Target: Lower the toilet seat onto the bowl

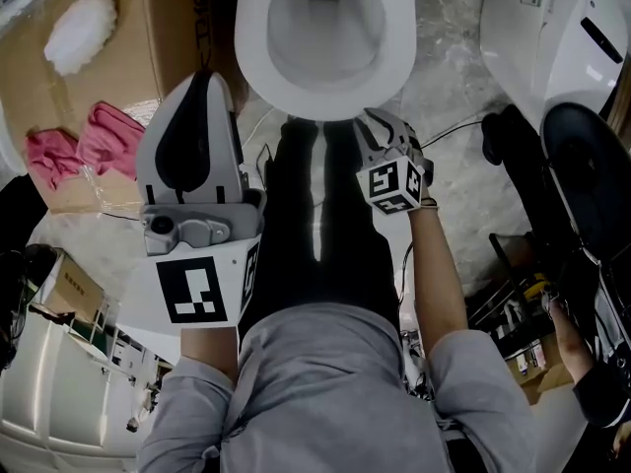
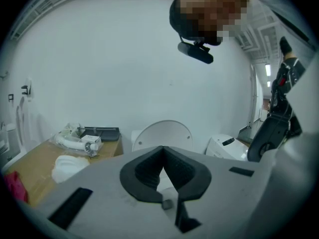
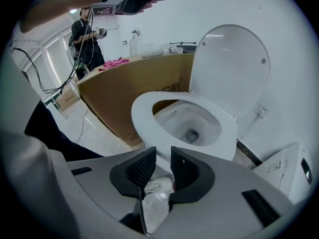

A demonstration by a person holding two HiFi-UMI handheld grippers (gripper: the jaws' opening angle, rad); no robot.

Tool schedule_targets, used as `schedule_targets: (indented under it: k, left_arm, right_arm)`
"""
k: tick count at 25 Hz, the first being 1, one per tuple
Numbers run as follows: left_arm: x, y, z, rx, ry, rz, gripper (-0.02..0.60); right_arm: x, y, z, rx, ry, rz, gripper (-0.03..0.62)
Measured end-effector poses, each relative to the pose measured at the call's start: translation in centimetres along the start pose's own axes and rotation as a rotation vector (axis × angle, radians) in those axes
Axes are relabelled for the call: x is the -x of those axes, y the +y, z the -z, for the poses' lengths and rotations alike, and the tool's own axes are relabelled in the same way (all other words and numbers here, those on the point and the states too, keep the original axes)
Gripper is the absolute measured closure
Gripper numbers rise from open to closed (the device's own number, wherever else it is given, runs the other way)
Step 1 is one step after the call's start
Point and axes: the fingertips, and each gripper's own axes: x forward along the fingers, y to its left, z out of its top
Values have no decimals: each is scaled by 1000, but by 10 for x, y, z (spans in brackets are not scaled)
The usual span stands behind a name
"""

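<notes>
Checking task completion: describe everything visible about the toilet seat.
The toilet seat is a glossy white oval ring, plastic by the look. It lies flat on the bowl, so it is already down. Its lid stands upright behind it, against the wall. The right gripper hovers just before the seat's front rim, fingers apart with nothing between them. No contact shows.

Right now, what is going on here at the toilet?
A person stands facing the bowl with a gripper in each hand. The seat lies flat on the bowl, and the lid stands upright behind it. The right gripper points down near the seat's front rim, jaws apart and empty. The left gripper is held higher, jaws together, holding nothing.
</notes>
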Motion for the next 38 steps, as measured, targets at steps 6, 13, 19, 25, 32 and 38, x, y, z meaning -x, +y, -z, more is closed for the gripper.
schedule_targets:
  k: [6,13,19,25,32,38]
  left_arm:
    - [1,-1,6,2,10,-6,581]
    - [0,-1,10,7,17,-11,581]
    - [2,-1,-3,-1,3,-14,581]
    - [7,1,-23,-13,-25,-25,581]
    - [12,-1,-53,-19,-61,-26,581]
    - [13,-5,-79,-28,-89,-22,581]
  right_arm:
    - [-13,1,12,-15,20,14,560]
    - [-20,-14,5,-47,22,44,594]
    - [-6,-17,-6,-37,5,42,594]
    - [19,-23,-26,-33,-25,58,594]
    - [55,-39,-66,-16,-89,103,594]
    - [85,-56,-96,-6,-143,139,594]
